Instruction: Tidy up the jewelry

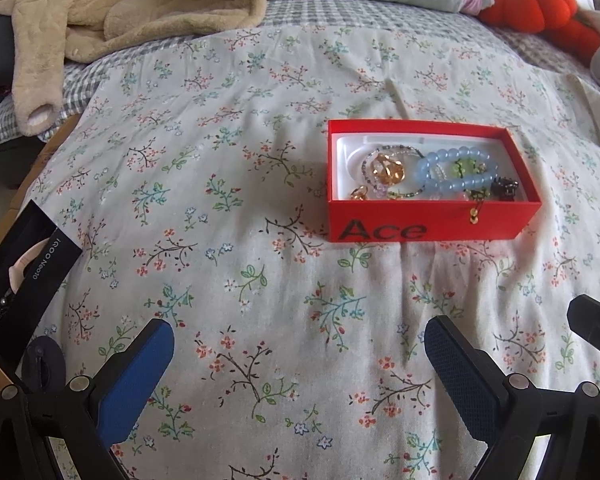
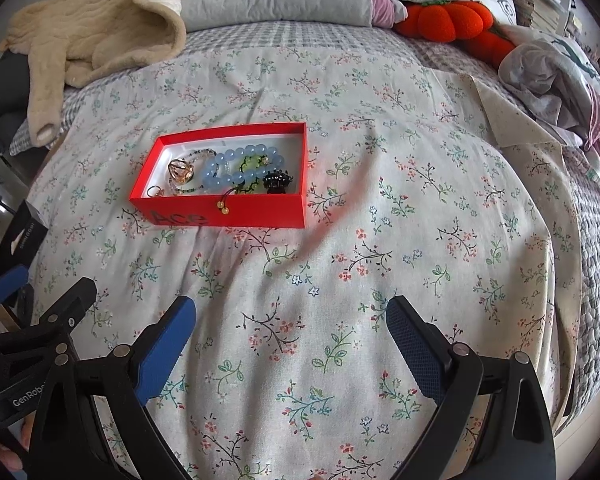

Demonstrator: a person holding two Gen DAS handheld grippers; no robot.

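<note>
Bed (image 2: 380,240): floral sheet spread flat as the working surface; beige robe (image 2: 100,32) heaped at far left, pillows and an orange plush (image 2: 452,20) along the far edge, all well apart from the work.
Red box (image 1: 432,224): lid off, on the sheet, right of centre in the left view and left of centre in the right view, so it lies between the two tools; judged set there for reach by either side.
Black box (image 1: 28,252): at the near left edge of the bed, tilted, open face showing a pale band inside; likely a second container for sorting.
Jewelry: gathered in the red box. Blue bracelet (image 2: 240,168) on top at centre, gold piece (image 2: 182,170) to its left, dark clip (image 2: 277,181) at the right end; a beaded tassel (image 2: 223,207) hangs over the near wall.
Left gripper (image 1: 300,364): fingers spread wide, holding nothing, above the sheet near of the box.
Right gripper (image 2: 290,344): fingers wide, empty, likewise short of the box.
Stage: judged at rest; no piece in hand.
</note>
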